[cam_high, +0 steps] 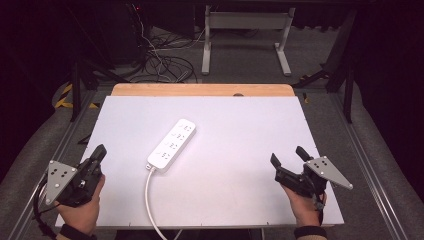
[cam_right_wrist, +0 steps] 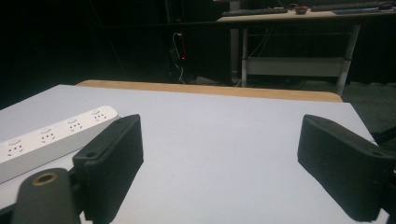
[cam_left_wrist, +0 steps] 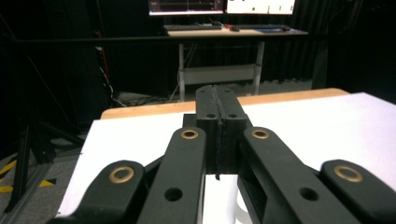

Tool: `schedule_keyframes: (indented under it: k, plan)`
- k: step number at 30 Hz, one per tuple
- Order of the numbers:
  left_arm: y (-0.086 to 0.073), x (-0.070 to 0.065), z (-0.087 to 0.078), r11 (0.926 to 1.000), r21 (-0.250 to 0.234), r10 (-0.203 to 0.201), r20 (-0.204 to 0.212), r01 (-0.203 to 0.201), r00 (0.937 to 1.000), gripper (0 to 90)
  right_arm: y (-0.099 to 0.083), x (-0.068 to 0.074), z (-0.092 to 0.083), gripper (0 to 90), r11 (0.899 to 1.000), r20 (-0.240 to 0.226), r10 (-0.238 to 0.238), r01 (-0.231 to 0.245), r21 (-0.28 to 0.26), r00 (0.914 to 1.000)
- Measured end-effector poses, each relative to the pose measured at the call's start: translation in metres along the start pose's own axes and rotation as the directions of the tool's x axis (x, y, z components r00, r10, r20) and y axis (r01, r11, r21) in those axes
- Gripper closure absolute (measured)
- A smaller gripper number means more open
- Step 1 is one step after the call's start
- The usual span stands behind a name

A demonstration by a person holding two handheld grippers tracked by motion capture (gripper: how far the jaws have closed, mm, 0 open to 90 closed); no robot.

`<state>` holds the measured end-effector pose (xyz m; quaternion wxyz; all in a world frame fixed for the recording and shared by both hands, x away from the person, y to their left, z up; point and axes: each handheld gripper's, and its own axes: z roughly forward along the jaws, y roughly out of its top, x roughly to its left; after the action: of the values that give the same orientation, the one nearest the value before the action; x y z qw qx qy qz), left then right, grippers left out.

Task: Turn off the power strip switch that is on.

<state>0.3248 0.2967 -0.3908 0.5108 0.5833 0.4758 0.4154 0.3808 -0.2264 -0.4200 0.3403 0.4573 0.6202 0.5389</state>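
Left gripper [cam_high: 100,151] at lower left, fingers [cam_left_wrist: 218,116] clenched on nothing. Right gripper [cam_high: 288,156] at lower right, fingers [cam_right_wrist: 112,154] spread wide, released. Between them, mid-frame, a white power strip [cam_high: 171,145] lies diagonally on the white bench [cam_high: 240,130], its cord [cam_high: 150,200] trailing toward the bottom edge.

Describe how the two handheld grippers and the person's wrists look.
Both the left gripper and the right gripper are black, each topped by a grey three-cornered plate dotted with small holes. The left gripper view shows brass-coloured pivot rings on its linkage. A black cable trails from the left one. Dark cuffs or bands circle both wrists.
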Motion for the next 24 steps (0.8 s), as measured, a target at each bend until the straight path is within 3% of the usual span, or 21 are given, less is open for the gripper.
schedule_keyframes:
  k: [2, 3, 7, 8, 9, 10, 11, 24]
  plan:
    - [0.000, 0.000, 0.002, 1.0000, -0.002, -0.002, 0.002, 0.002, 1.0000, 89.6, 0.000, 0.000, 0.000, 14.8, 1.000, 0.000, 0.001, -0.001, 0.000, 1.0000]
    - [-0.001, 0.000, 0.002, 1.0000, -0.008, 0.001, 0.004, -0.001, 1.0000, 82.4, 0.000, -0.002, -0.002, 14.8, 1.000, 0.003, 0.004, -0.004, -0.004, 1.0000]
    - [-0.005, -0.006, 0.009, 0.9993, -0.024, 0.028, -0.019, -0.029, 0.9994, 29.6, 0.000, -0.007, -0.006, 14.8, 1.000, 0.020, 0.016, -0.016, -0.011, 0.9997]
    - [-0.006, -0.008, 0.011, 0.9994, -0.022, 0.027, -0.034, -0.028, 0.9990, 29.6, 0.000, -0.007, -0.006, 14.8, 1.000, 0.020, 0.016, -0.016, -0.011, 0.9997]
    - [-0.006, -0.009, 0.013, 0.9996, -0.009, 0.025, -0.037, -0.025, 0.9990, 16.5, -0.001, -0.009, -0.007, 14.8, 1.000, 0.026, 0.017, -0.017, -0.009, 0.9995]
    - [-0.006, -0.009, 0.014, 0.9997, -0.007, 0.021, -0.035, -0.021, 0.9992, 16.5, -0.001, -0.009, -0.007, 14.8, 1.000, 0.026, 0.017, -0.017, -0.009, 0.9995]
    - [-0.007, -0.010, 0.015, 0.9997, -0.011, 0.022, -0.035, -0.023, 0.9992, 8.0, -0.001, -0.010, -0.007, 14.8, 1.000, 0.028, 0.016, -0.016, -0.010, 0.9995]
    - [-0.009, -0.006, 0.015, 0.9999, -0.014, 0.006, -0.074, -0.007, 0.9973, 5.3, -0.001, -0.006, -0.004, 14.8, 1.000, 0.020, 0.008, -0.008, -0.010, 0.9998]
